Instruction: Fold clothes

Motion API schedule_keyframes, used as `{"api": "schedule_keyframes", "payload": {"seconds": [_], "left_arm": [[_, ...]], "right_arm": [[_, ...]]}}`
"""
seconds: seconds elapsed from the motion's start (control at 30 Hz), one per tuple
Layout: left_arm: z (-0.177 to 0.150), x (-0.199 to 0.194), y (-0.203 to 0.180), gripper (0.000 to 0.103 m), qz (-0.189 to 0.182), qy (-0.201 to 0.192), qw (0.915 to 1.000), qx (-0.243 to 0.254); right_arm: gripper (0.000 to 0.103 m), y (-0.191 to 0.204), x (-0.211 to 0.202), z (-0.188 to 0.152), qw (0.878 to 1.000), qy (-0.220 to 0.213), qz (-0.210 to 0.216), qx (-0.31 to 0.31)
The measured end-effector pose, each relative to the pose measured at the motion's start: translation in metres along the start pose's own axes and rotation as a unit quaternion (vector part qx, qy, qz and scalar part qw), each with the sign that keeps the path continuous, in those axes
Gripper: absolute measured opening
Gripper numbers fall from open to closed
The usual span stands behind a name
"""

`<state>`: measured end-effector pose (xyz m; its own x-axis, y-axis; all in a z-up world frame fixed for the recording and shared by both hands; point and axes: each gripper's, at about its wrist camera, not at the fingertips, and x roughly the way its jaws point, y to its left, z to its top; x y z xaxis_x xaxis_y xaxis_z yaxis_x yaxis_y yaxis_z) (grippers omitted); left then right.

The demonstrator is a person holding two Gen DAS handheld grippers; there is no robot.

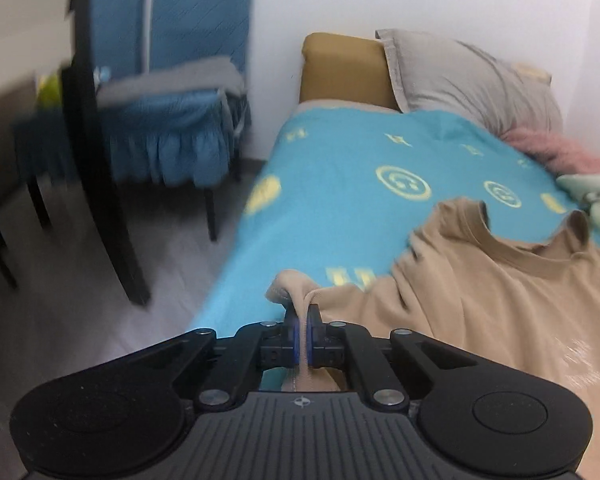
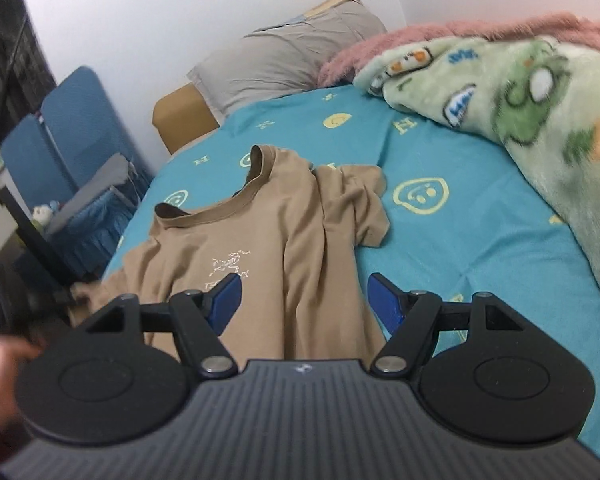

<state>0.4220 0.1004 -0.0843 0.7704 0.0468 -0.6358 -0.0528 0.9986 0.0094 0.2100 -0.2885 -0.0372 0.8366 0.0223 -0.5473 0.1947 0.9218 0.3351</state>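
Note:
A tan T-shirt (image 2: 260, 240) lies face up on the blue bed sheet (image 2: 460, 248), collar toward the pillow, with a small white print on the chest. Its right sleeve is crumpled beside the body. In the left wrist view the shirt (image 1: 480, 304) spreads to the right. My left gripper (image 1: 302, 316) is shut on the shirt's left sleeve near the bed's left edge, with fabric bunched between the blue pads. My right gripper (image 2: 304, 300) is open and empty, hovering over the shirt's lower body.
A grey pillow (image 2: 284, 56) and a tan headboard block (image 1: 344, 68) sit at the bed's head. A green cartoon blanket (image 2: 520, 120) and a pink fleece (image 2: 480, 28) are piled on the right. A blue-covered chair (image 1: 168, 104) and a dark table leg (image 1: 100, 184) stand left of the bed.

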Motion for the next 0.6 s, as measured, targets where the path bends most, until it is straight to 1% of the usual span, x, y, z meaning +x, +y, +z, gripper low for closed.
{"api": "schedule_keyframes", "payload": {"seconds": [0.07,0.13,0.2,0.23,0.27,0.3,0.33,0.37,0.4,0.43,0.47,0.5,0.57,0.6], "left_arm": [[0.026,0.005,-0.002,0.003,0.049,-0.017,0.9983,0.028],[0.043,0.015,-0.004,0.003,0.107,-0.028,0.9926,0.051],[0.05,0.032,-0.002,0.004,0.134,-0.013,0.9892,0.058],[0.05,0.038,-0.001,0.004,0.136,-0.008,0.989,0.056],[0.05,0.04,-0.001,0.004,0.127,-0.013,0.9907,0.049],[0.05,0.038,-0.002,0.01,0.105,-0.024,0.9933,0.04],[0.049,0.036,-0.003,0.018,0.091,-0.032,0.9946,0.036],[0.048,0.032,-0.006,0.022,0.089,-0.033,0.995,0.031],[0.048,0.027,-0.008,0.032,0.088,-0.027,0.9956,0.017],[0.047,0.023,-0.01,0.033,0.088,-0.021,0.9959,0.002],[0.046,0.016,-0.012,0.033,0.07,-0.017,0.9973,-0.013],[0.044,0.006,-0.016,0.035,0.042,-0.02,0.9987,-0.019],[0.037,-0.018,-0.03,0.043,0.027,-0.034,0.999,-0.009],[0.032,-0.031,-0.037,0.048,0.023,-0.036,0.9991,0.0]], "right_arm": [[0.071,0.002,0.005,0.0,1.0,-0.002,0.001,-0.004],[0.071,0.002,0.009,0.0,1.0,-0.003,0.002,-0.007],[0.071,0.002,0.014,0.0,1.0,-0.003,-0.001,-0.014],[0.071,0.003,0.016,-0.001,1.0,-0.002,-0.002,-0.016],[0.071,0.003,0.018,-0.001,1.0,-0.001,-0.003,-0.017],[0.071,0.003,0.019,-0.001,1.0,-0.001,-0.003,-0.018],[0.071,0.003,0.018,-0.001,1.0,-0.004,-0.004,-0.02],[0.071,0.004,0.018,0.0,1.0,-0.008,-0.006,-0.024],[0.071,0.004,0.017,0.0,1.0,-0.013,-0.008,-0.027],[0.071,0.005,0.016,0.0,0.999,-0.017,-0.01,-0.03],[0.071,0.007,0.014,0.0,0.999,-0.022,-0.014,-0.033],[0.071,0.01,0.012,0.0,0.998,-0.03,-0.02,-0.045],[0.071,0.015,0.007,-0.001,0.997,-0.042,-0.019,-0.065],[0.071,0.017,0.005,-0.002,0.996,-0.047,-0.017,-0.073]]}}
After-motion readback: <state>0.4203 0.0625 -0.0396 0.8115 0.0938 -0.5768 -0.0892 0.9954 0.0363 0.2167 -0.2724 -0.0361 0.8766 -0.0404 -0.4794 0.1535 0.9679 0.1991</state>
